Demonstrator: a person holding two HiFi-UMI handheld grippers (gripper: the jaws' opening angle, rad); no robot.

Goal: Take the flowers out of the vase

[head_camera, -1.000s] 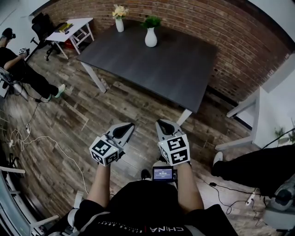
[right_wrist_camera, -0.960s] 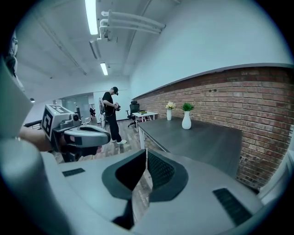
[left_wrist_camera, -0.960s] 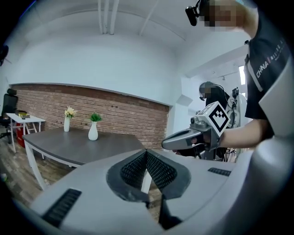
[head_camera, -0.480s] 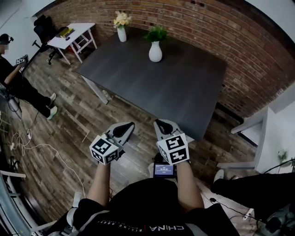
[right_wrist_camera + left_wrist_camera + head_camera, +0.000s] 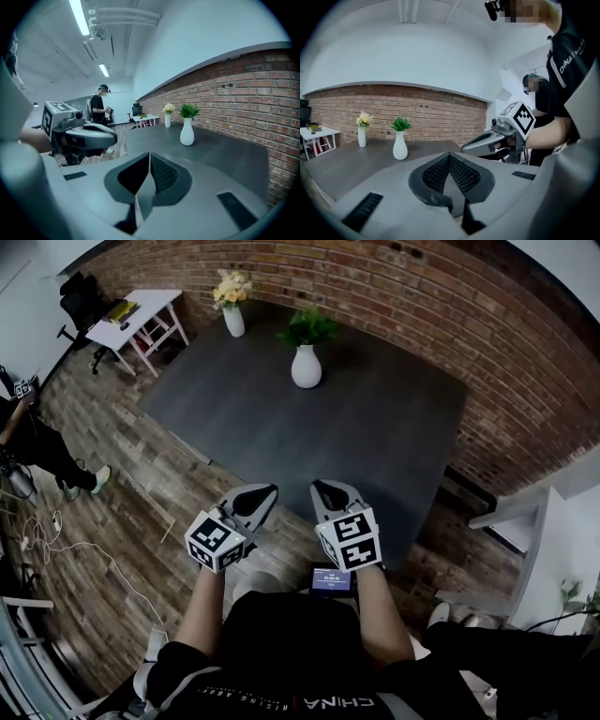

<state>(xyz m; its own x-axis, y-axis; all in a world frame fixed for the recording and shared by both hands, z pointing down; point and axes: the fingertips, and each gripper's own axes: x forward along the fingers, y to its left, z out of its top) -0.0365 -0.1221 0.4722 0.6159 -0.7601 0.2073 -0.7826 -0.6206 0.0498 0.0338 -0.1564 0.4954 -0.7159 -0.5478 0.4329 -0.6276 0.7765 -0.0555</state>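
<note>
Held left gripper (image 5: 262,495) and right gripper (image 5: 323,489) side by side, low in front of me. Jaws of both pressed together, nothing between them. Carry posture, I judged: counter (image 5: 394,456) edge lay just ahead, targets well out of reach.

Task's flowers (image 5: 230,287) stood upright in white vase (image 5: 232,321) at far left corner of counter. Second vase (image 5: 306,367) with green sprig (image 5: 307,327) stood nearer middle. Which vase the task meant I couldn't be sure, probably pale blooms.

Nothing on counter between me and vases. Off left: white desk (image 5: 141,313), chair (image 5: 80,294), person (image 5: 33,442), cables (image 5: 42,526) on floor.
</note>
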